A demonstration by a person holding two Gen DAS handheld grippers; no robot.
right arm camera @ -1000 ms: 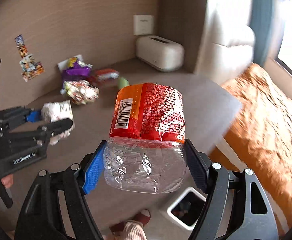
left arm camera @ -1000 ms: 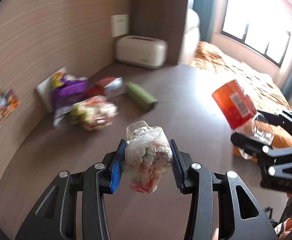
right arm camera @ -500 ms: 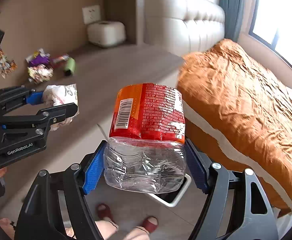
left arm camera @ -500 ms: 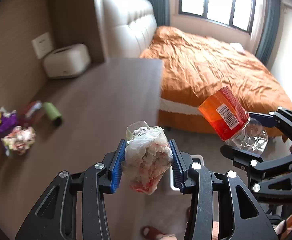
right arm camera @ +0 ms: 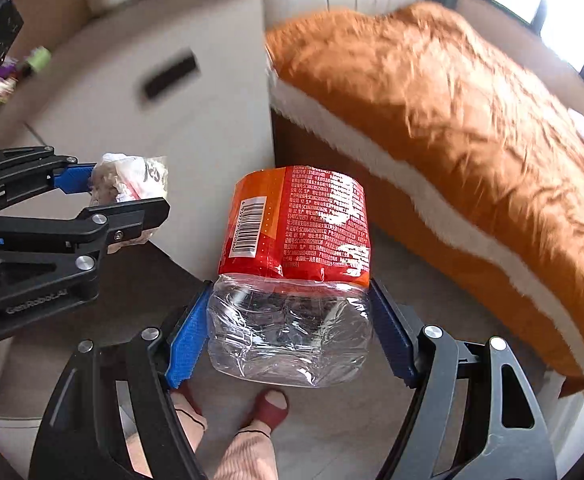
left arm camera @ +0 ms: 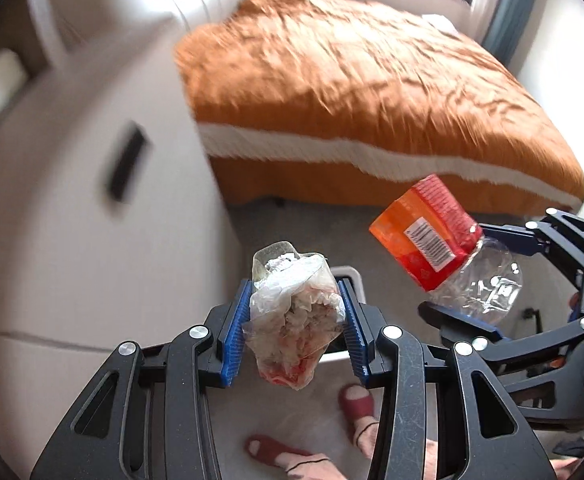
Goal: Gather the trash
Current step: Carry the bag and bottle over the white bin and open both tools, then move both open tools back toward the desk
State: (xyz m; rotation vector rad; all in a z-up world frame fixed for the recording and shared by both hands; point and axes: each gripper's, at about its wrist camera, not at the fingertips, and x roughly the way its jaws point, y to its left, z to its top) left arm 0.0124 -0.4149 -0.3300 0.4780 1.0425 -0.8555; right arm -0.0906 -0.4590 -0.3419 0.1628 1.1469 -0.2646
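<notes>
L tongs (left arm camera: 294, 324) clamped on crumpled plastic bag (left arm camera: 296, 320), long axis running away from the tongs, held over white bin (left arm camera: 354, 280). R tongs (right arm camera: 288, 340) gripping crushed bottle (right arm camera: 292, 280) by clear base, red label end pointing fwd, just right of bin. Orange bed (left arm camera: 352, 92) beyond bin.

Both views swing off the counter (right arm camera: 104, 64) toward the orange bed (left arm camera: 352, 92); the white bin (left arm camera: 354, 280) now sits at lower centre.
</notes>
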